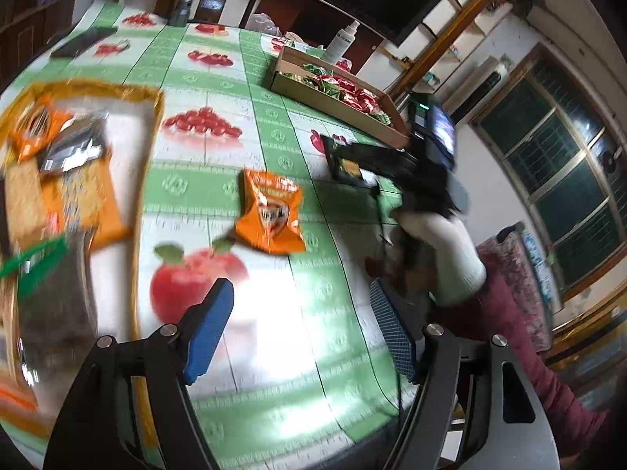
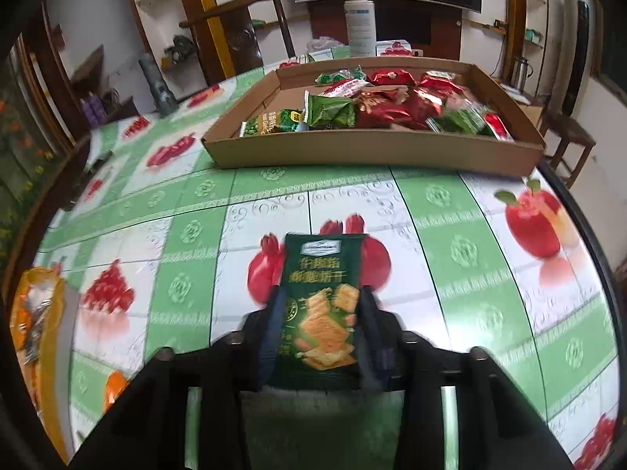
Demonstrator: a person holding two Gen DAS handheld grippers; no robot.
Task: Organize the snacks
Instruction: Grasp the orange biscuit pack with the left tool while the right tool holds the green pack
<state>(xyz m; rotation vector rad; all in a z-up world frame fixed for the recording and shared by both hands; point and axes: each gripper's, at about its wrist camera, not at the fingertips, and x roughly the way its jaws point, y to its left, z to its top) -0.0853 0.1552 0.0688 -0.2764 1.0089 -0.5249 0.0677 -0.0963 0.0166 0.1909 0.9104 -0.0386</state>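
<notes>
My right gripper [image 2: 318, 325] is clenched on a dark green cracker packet [image 2: 323, 293], held upright above the fruit-print tablecloth [image 2: 470, 243]; ahead sits the cardboard tray [image 2: 372, 150] of red and green snack packs, a white spray bottle [image 2: 359, 19] behind it. My left gripper [image 1: 301, 333] hangs with its jaws spread wide, holding nothing, over the cloth; an orange snack packet [image 1: 271, 213] lies loose just beyond, and to its left a yellow-rimmed tray [image 1: 154, 102] carries orange and dark packets, blurred
</notes>
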